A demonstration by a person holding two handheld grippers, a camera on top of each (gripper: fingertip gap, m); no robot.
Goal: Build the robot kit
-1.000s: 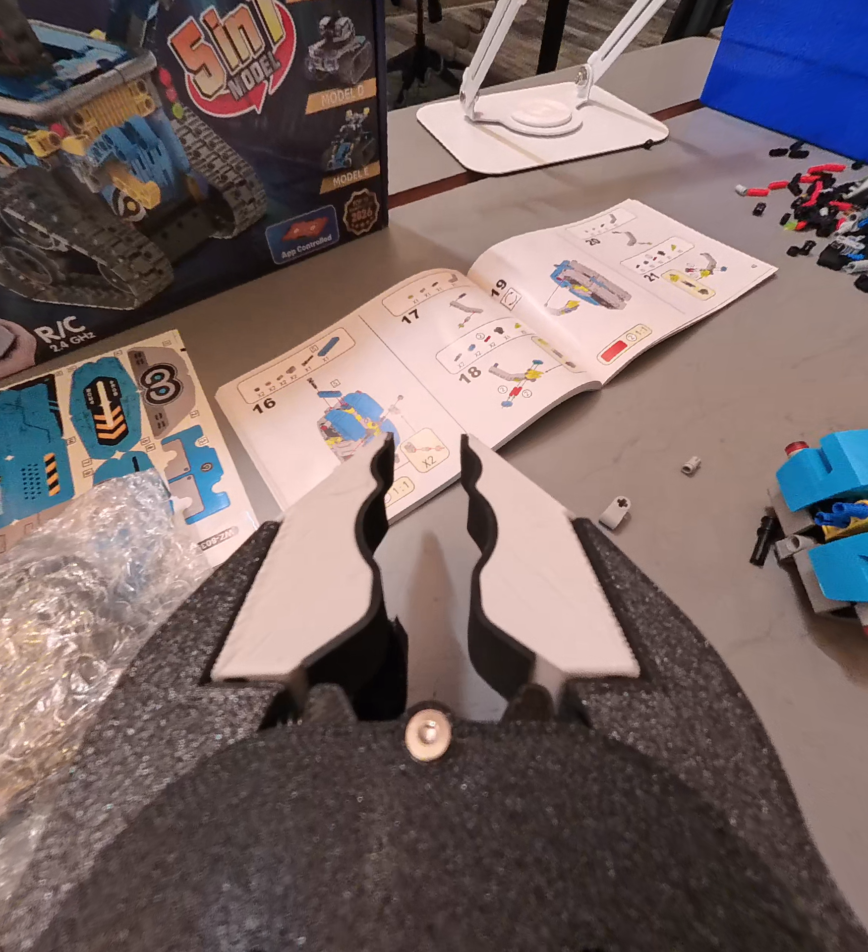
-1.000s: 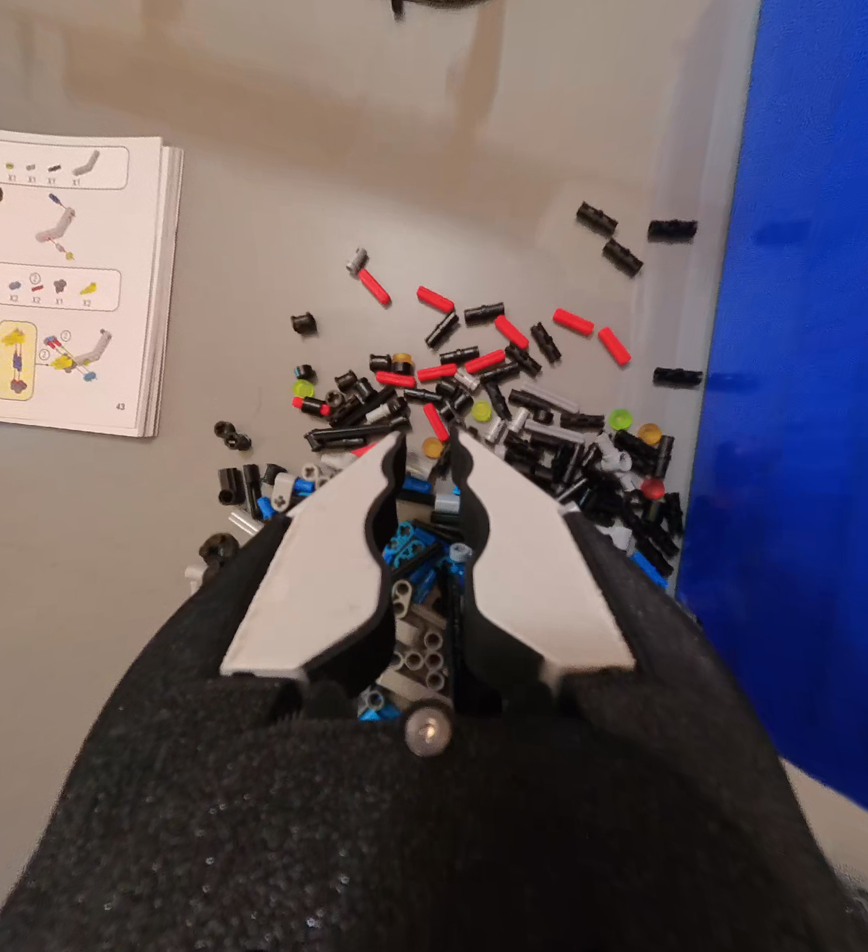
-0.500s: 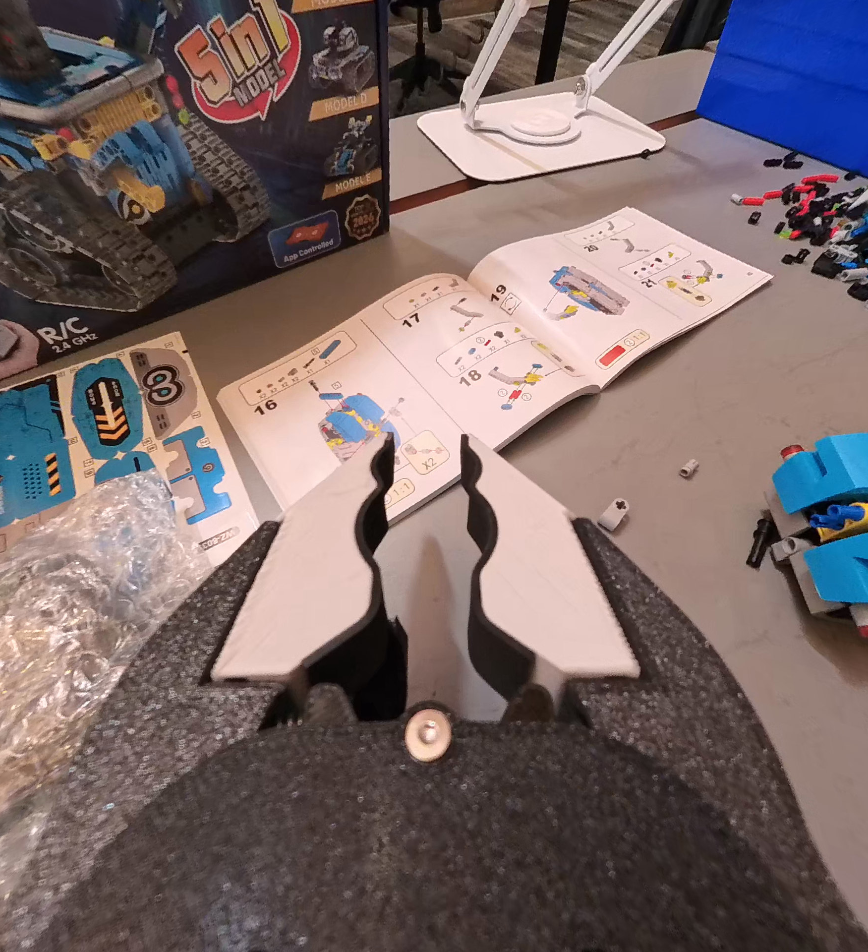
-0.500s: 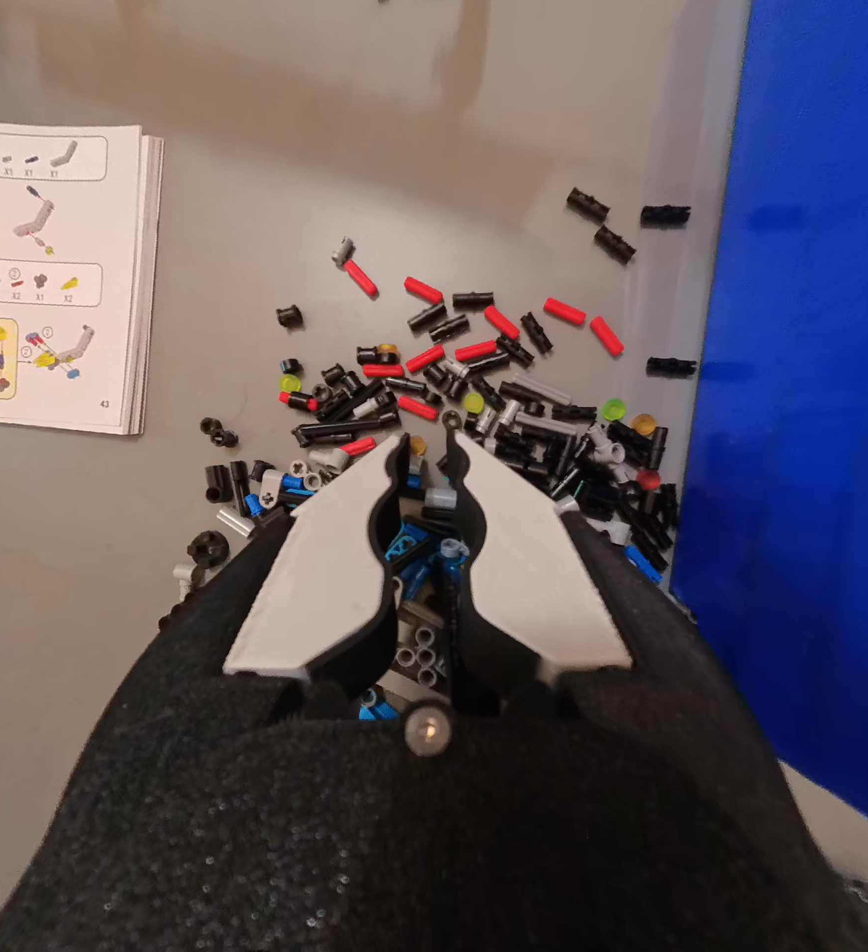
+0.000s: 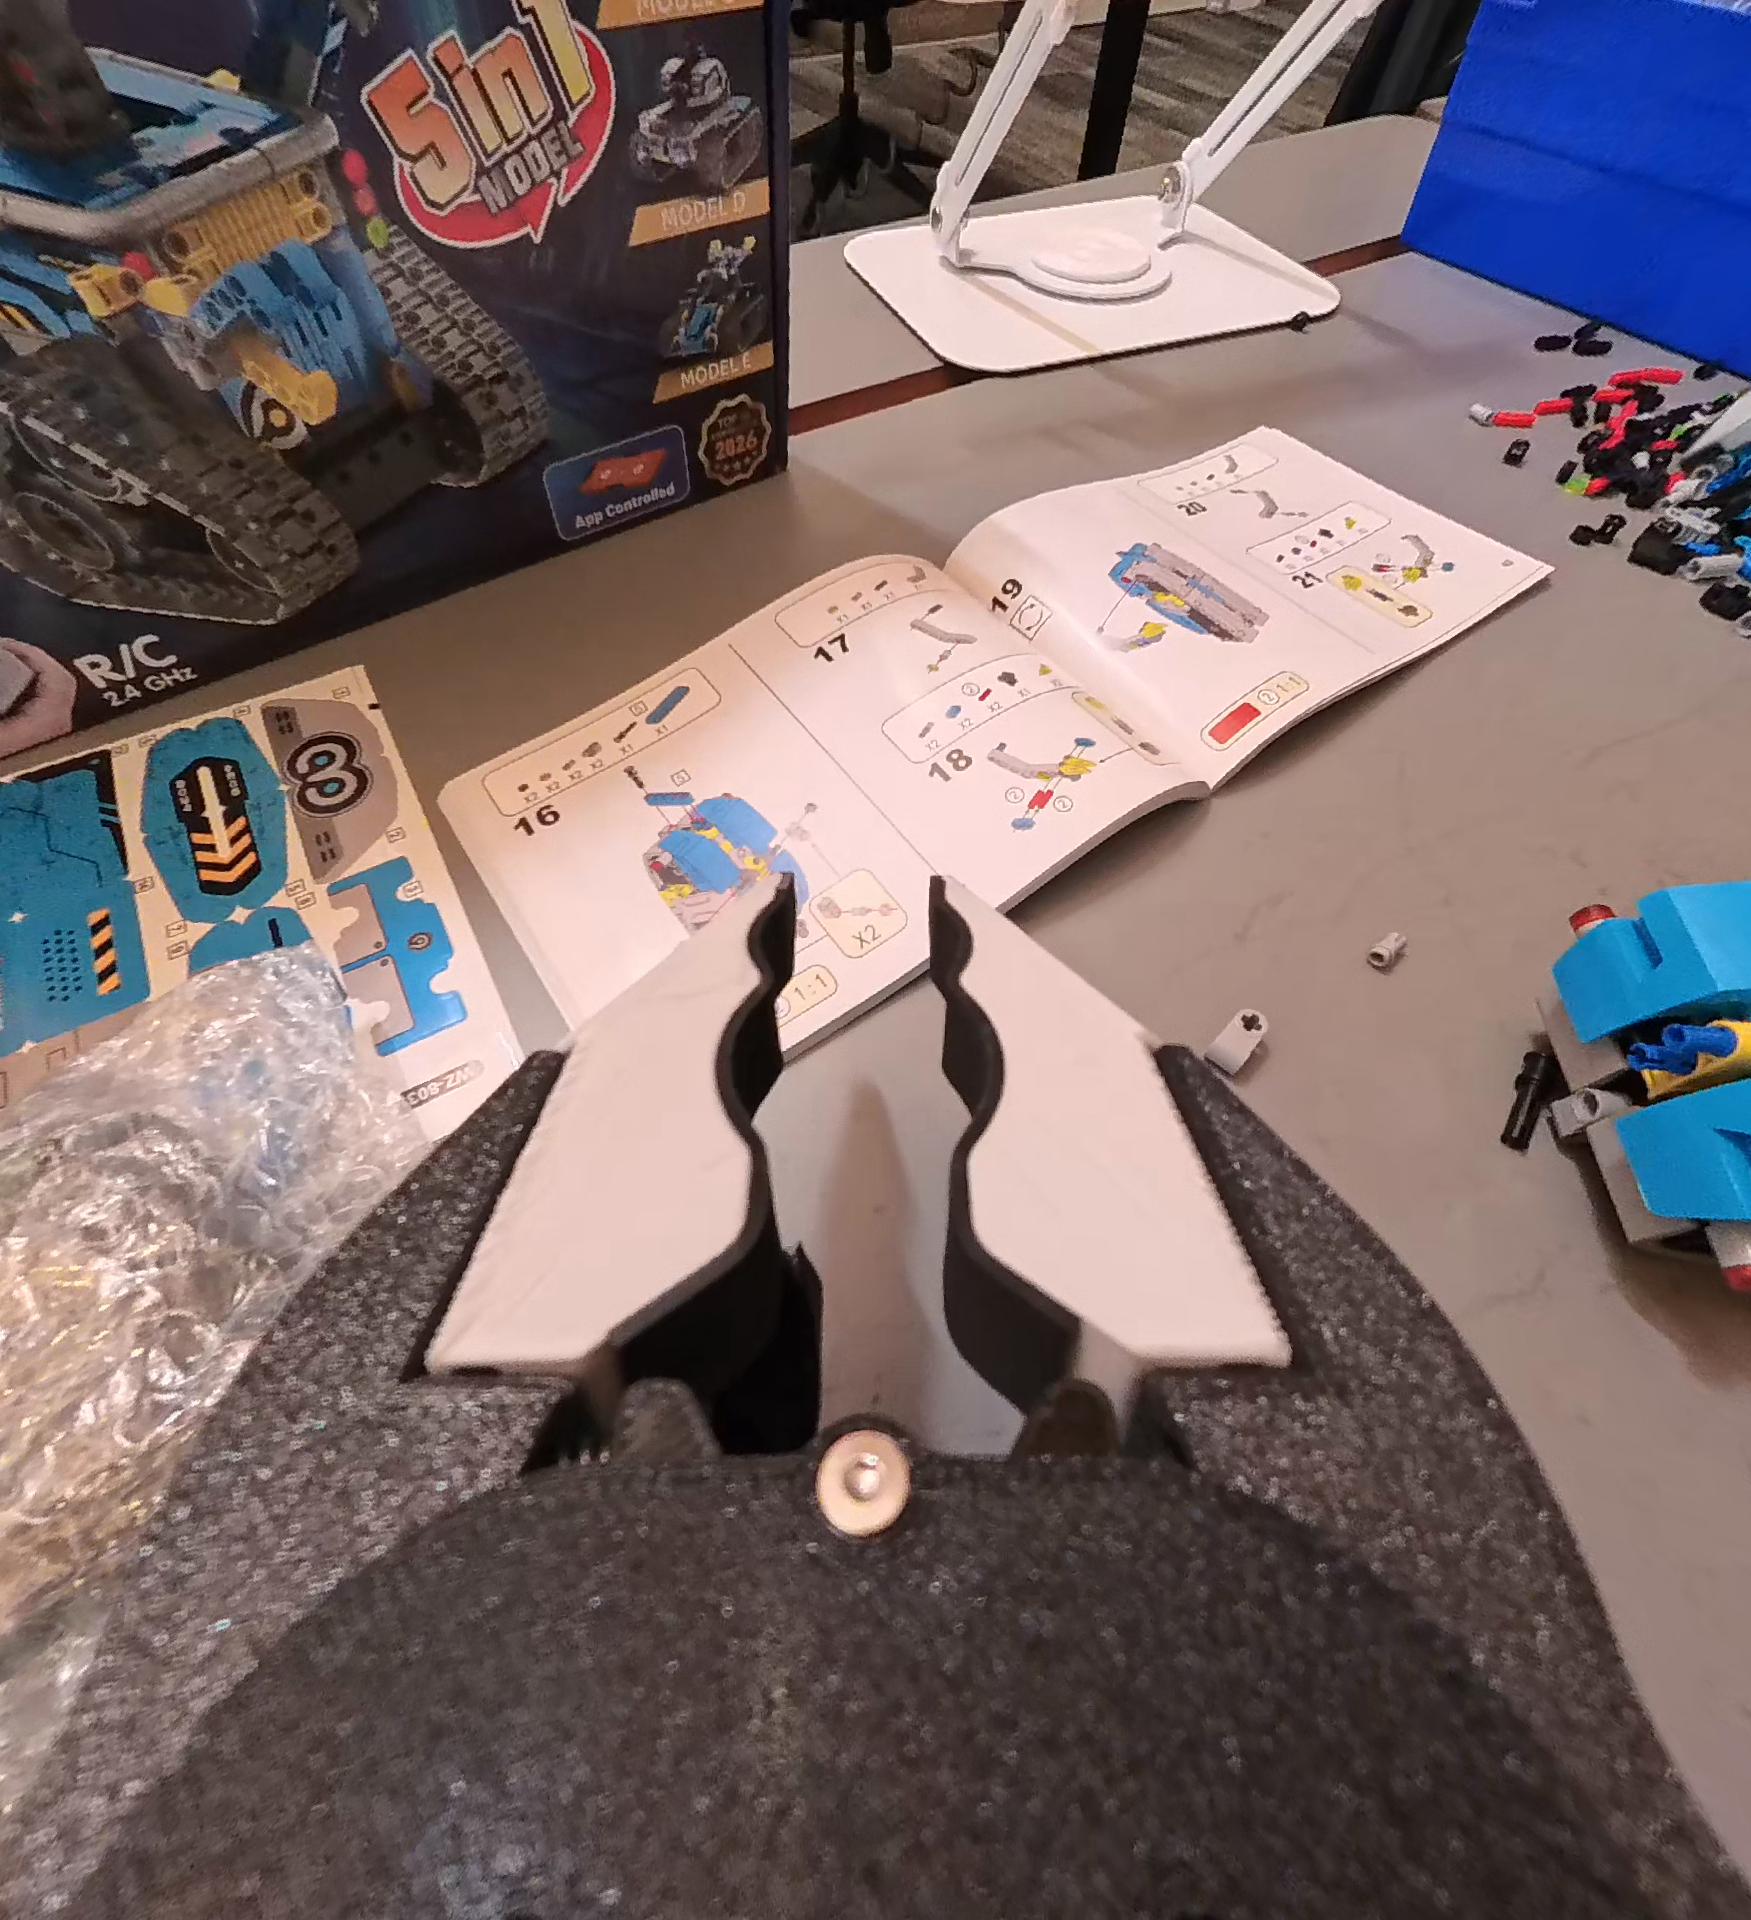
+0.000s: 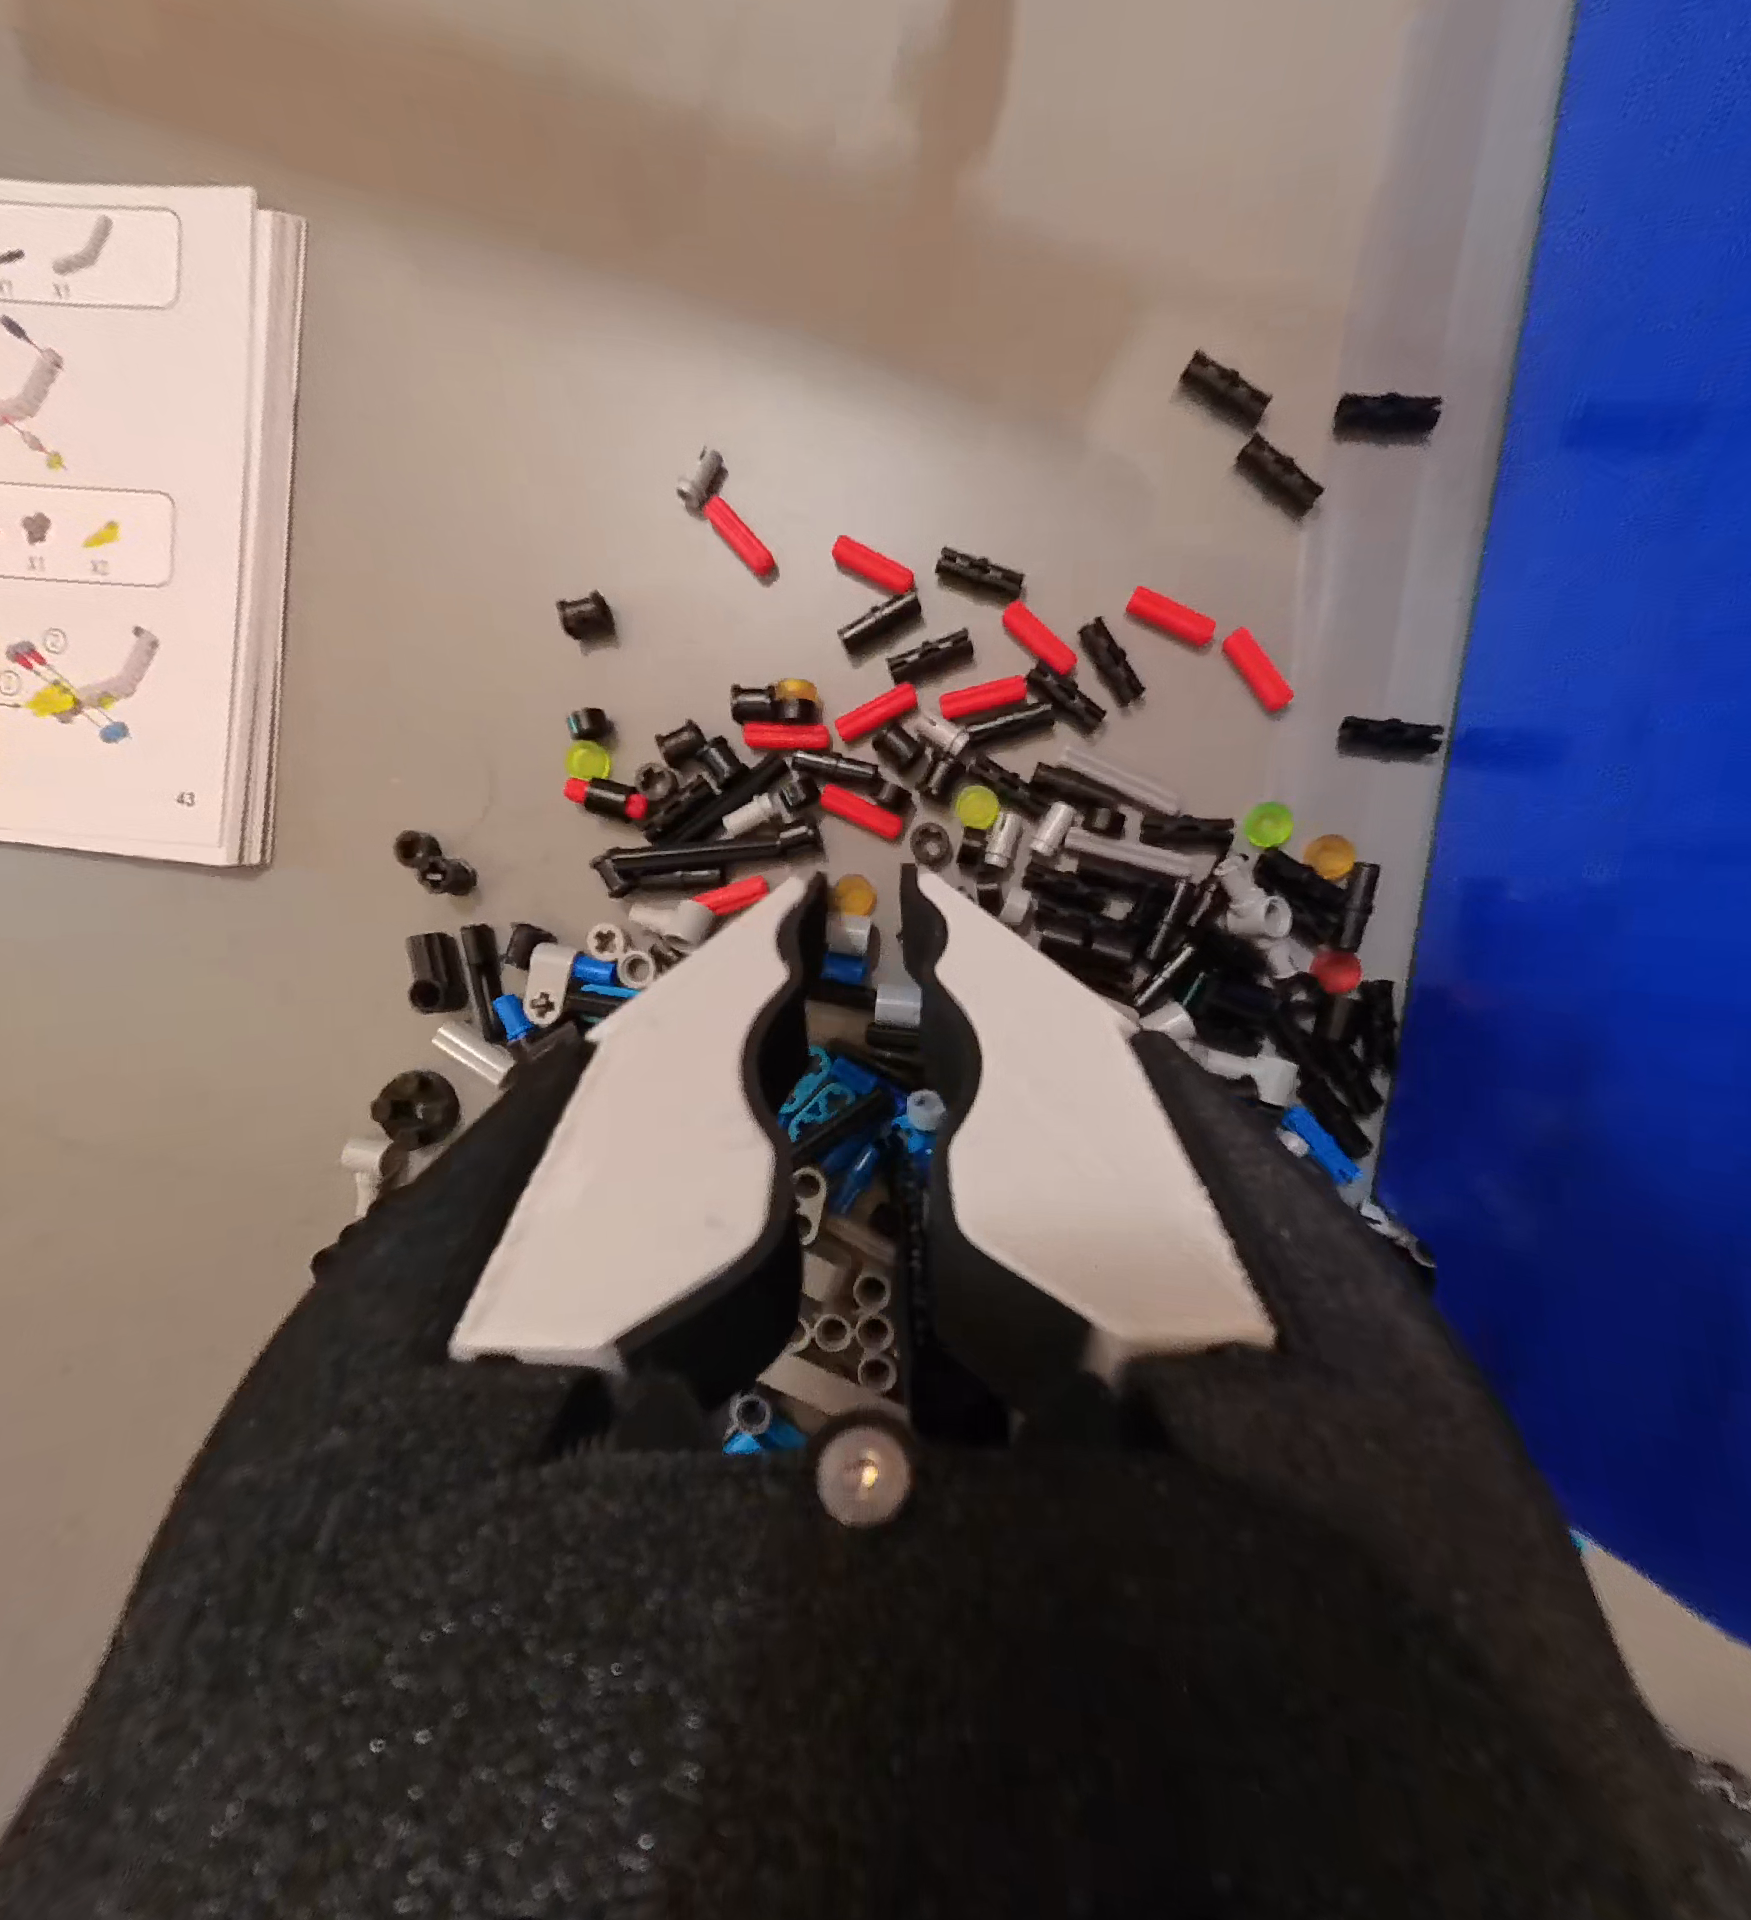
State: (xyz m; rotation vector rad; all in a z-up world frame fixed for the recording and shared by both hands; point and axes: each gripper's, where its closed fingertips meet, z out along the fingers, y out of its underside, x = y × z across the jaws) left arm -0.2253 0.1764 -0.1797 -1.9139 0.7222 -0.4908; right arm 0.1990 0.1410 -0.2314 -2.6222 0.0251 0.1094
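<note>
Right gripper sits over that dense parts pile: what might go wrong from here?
The right gripper, open with a narrow gap, hangs over the crowded pile of small black, red and blue plastic pins; closing may pinch several pieces or scatter them. Pieces could also wedge against the blue bin wall beside the pile.

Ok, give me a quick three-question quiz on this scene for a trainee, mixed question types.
1. True or false: the left tongs grip a brick.
2. The right tongs hover over: A) pile of small building pieces B) sticker sheet C) bubble wrap
3. Fill in: the open instruction booklet lies in front of the toy ___.

Key: 1 false, open and empty; 2 A; 3 box.
</note>
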